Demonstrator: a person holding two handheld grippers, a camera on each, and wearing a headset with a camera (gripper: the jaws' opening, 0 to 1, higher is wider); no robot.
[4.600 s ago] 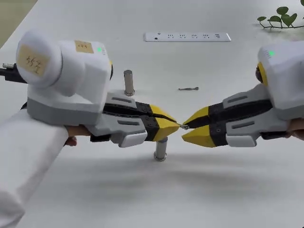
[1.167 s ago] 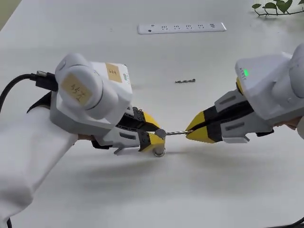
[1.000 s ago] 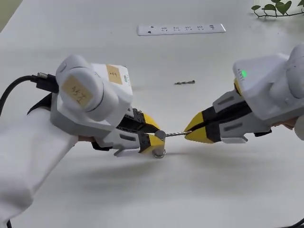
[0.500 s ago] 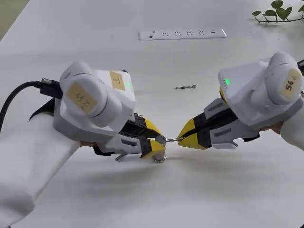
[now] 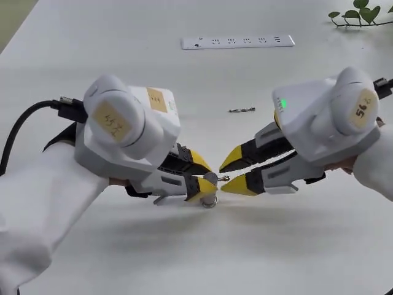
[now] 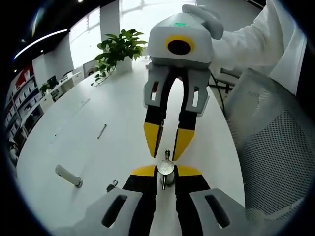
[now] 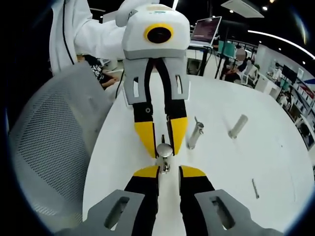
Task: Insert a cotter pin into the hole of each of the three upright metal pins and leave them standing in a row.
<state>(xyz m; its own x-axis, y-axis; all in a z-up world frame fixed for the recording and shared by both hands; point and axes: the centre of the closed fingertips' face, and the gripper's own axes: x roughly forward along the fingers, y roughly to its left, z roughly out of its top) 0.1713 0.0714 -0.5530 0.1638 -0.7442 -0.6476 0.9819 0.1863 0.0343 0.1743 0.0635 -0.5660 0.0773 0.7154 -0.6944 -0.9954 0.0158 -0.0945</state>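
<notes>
My left gripper [image 5: 206, 177] is shut on an upright metal pin [image 5: 210, 179] standing on the white table. A thin cotter pin [image 5: 222, 179] sticks sideways out of the pin's head toward my right gripper [image 5: 227, 177], whose jaws stand open on either side of it without touching. In the left gripper view the pin head [image 6: 166, 168] sits between my left gripper [image 6: 166, 172] tips, with the right gripper [image 6: 166, 142] open beyond. In the right gripper view my right gripper [image 7: 170, 173] faces the held pin [image 7: 164, 150]. A second upright pin [image 7: 196, 133] carries a cotter pin; a third pin [image 7: 237, 126] lies flat.
A loose cotter pin [image 5: 242, 110] lies on the table beyond the grippers. A white power strip [image 5: 237, 42] sits at the far edge, a plant [image 5: 362, 13] at the far right. A black cable [image 5: 24, 123] trails from the left gripper. A mesh chair [image 6: 275, 147] stands beside the table.
The right gripper pushed the cotter pin leftward into the held pin's hole, then opened and let it go. The left gripper kept its hold on the pin.
</notes>
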